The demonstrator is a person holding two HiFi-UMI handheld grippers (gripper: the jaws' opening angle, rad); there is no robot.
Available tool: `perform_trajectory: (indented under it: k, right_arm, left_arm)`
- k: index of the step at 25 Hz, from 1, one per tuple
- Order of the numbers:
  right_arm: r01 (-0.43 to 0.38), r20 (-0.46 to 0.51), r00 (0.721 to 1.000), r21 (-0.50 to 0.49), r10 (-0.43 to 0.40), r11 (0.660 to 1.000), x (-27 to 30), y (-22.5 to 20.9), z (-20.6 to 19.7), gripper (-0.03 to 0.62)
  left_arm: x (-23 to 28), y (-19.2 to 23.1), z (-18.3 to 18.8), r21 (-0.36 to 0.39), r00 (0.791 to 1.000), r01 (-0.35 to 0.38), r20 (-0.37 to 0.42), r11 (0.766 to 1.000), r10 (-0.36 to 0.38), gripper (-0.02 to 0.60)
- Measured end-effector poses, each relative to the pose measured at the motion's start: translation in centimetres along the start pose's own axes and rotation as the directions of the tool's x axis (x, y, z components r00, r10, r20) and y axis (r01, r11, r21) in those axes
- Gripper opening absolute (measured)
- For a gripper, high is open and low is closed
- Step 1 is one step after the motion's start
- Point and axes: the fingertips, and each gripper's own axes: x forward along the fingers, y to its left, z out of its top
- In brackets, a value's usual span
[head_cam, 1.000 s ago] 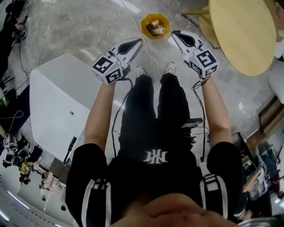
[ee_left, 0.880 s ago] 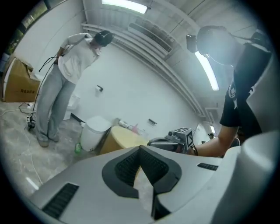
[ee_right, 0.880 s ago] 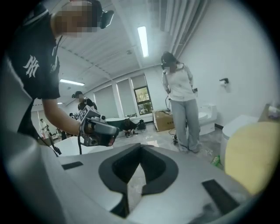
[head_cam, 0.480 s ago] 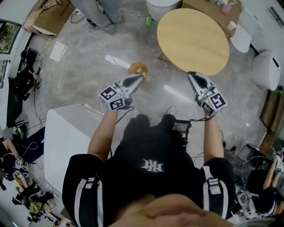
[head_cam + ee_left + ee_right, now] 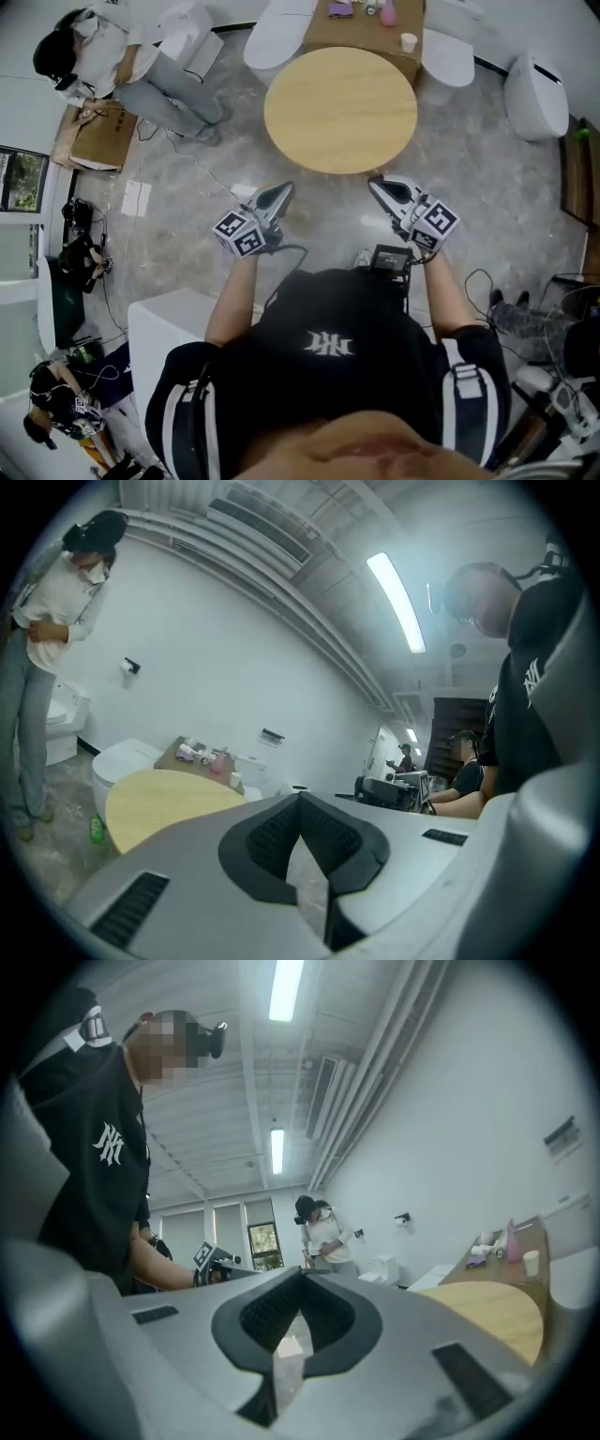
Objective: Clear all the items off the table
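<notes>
Left gripper [image 5: 284, 188] and right gripper [image 5: 374, 182] are both closed tip to tip with nothing between the jaws. They sit side by side on bent arms, roughly level, aimed at the near edge of the round table [image 5: 340, 108]. Only grey floor [image 5: 328, 199] lies between them and the table. Beyond the table a bench [image 5: 321, 33] carries a cup [image 5: 408, 41] and bottles [image 5: 386, 12], with white seats [image 5: 277, 28] beside it. Well left of the table stands a person [image 5: 103, 52] in white.

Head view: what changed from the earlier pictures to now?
The person looked up from the floor: the orange bin by the feet slid out of sight, and the round table now sits straight ahead. The left tool and right tool rose too. Both stayed shut and empty.
</notes>
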Motion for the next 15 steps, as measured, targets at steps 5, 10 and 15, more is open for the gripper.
perform_trajectory:
  k: [5,10,15]
  right_arm:
    - [0.028,0.001,1.0,-0.036,-0.028,0.999,-1.8,-1.2,2.1,0.003]
    - [0.119,0.026,0.992,-0.001,-0.119,0.993,-4.5,-3.4,2.6,0.003]
    - [0.173,0.029,0.985,-0.021,-0.173,0.985,-3.3,-2.9,3.3,0.002]
  left_arm:
    - [2.7,-2.5,1.6,0.033,0.999,0.042,-0.033,0.999,-0.041,0.012]
    - [6.3,-4.7,1.4,0.056,0.987,0.139,-0.091,0.989,-0.134,0.012]
    - [8.3,-4.0,1.2,0.011,0.968,0.232,-0.095,0.973,-0.23,0.012]
